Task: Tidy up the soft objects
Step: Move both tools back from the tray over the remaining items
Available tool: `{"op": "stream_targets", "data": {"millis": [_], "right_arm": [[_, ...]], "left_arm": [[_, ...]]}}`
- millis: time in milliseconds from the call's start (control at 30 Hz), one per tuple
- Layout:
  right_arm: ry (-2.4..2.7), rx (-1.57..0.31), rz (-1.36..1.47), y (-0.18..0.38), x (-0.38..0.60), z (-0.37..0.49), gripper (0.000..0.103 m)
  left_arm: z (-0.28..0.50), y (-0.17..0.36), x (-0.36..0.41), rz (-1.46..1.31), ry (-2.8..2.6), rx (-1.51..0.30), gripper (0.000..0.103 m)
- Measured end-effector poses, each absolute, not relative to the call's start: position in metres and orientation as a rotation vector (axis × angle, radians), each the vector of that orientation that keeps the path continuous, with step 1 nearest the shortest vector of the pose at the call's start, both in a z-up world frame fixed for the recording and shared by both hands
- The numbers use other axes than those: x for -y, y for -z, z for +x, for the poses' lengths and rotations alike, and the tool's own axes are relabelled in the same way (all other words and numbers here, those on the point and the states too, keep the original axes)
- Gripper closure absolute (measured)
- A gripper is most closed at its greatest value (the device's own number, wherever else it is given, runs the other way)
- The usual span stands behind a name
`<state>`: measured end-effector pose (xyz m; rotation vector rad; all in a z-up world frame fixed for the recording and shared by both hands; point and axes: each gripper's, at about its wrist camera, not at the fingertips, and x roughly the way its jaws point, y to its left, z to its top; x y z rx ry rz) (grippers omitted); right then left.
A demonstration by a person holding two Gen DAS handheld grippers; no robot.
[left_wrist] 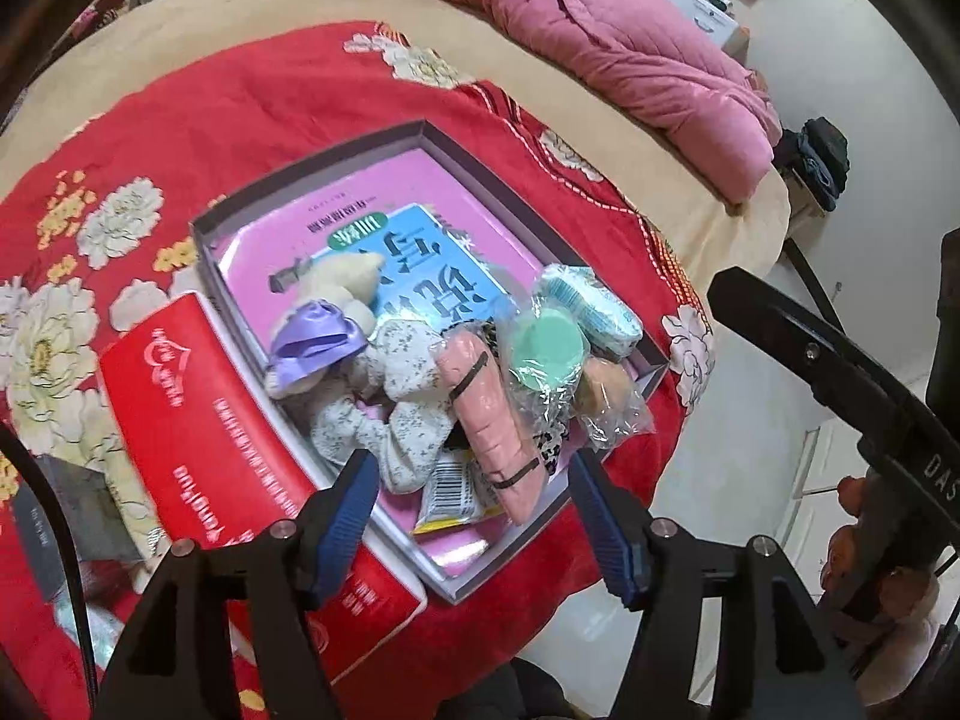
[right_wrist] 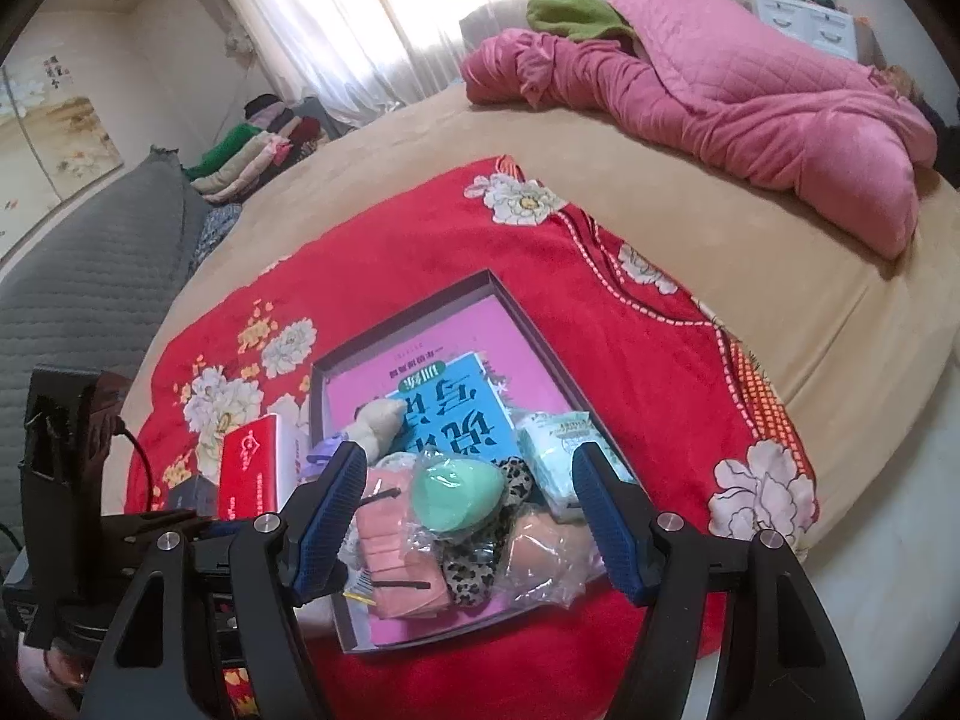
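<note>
A shallow box [left_wrist: 432,135] lies on a red flowered blanket [left_wrist: 240,90] spread over a beige bed [left_wrist: 708,240]; its floor is pink, with a blue book [left_wrist: 432,264] lying on it; the soft things are heaped at the near end of the box: a cream plush toy [left_wrist: 354,282] with a purple bow [left_wrist: 318,339], a speckled white cloth [left_wrist: 396,414], a pink roll [left_wrist: 492,414] bound by two black bands, a green puff [left_wrist: 546,348] in clear wrap, a peach puff [left_wrist: 603,387] in clear wrap beside it, a pack of pale blue pads [left_wrist: 594,306] against the right wall, a leopard-print cloth [right_wrist: 480,558] under the pile, and a yellow packet [left_wrist: 450,495] half under the roll; a red box [left_wrist: 228,450] lies against the left side of the box; a pink quilt [left_wrist: 630,54] is bunched at the far side of the bed

The left gripper [left_wrist: 471,519] hangs above the near end of the box, jaws wide with nothing between the pads; the right gripper [right_wrist: 468,516] hangs above the same pile, jaws also wide and gripping nothing, with the pink roll and green puff seen below between its fingers
</note>
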<state>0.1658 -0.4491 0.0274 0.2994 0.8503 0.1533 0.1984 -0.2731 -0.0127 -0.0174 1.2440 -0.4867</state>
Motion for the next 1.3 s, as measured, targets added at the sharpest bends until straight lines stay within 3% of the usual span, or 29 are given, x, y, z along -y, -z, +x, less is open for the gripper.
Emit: {"op": "stream_targets", "data": {"millis": [667, 1300], "right_arm": [[-0.260, -0.713, 0.109, -0.099, 0.366, 0.121, 0.029], [-0.483, -0.738, -0.113, -0.088, 0.228, 0.083, 0.029]], "left_arm": [[0.146, -0.051, 0.182, -0.059, 0.327, -1.095, 0.024], [0.092, -0.047, 0.043, -0.209, 0.100, -1.070, 0.023]]}}
